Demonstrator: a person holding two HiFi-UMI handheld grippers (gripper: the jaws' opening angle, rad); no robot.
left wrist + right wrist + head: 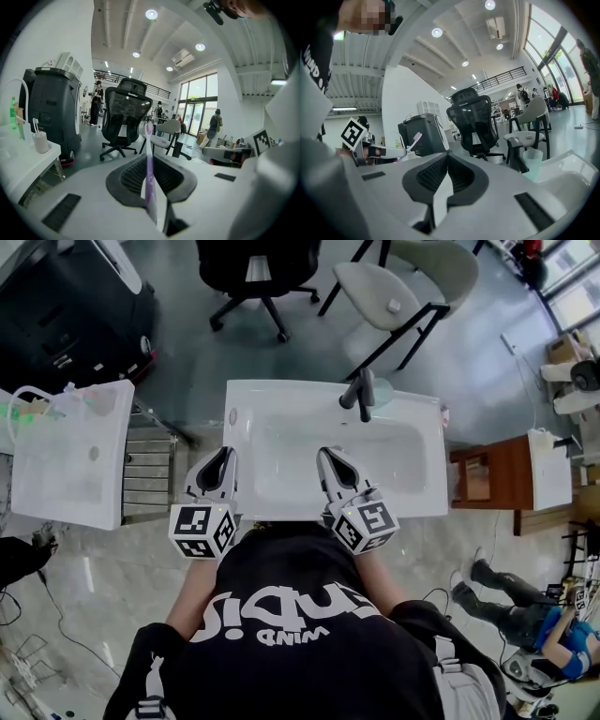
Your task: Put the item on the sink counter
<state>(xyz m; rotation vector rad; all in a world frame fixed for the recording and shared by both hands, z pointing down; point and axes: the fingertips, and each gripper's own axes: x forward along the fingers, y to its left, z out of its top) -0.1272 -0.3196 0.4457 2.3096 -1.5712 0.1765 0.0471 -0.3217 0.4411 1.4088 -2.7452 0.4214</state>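
In the head view, the sink counter (281,397) is set mid-frame, the faucet (357,390) at its upper right rim. An office chair (258,263) and a side chair (389,287) are placed above it, a second sink (56,474) at the left edge.

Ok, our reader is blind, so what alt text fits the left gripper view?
The left gripper has its jaws shut on a thin purple toothbrush that stands upright between them. Beyond it are a black office chair and, at left, a white counter with a cup holding more brushes.
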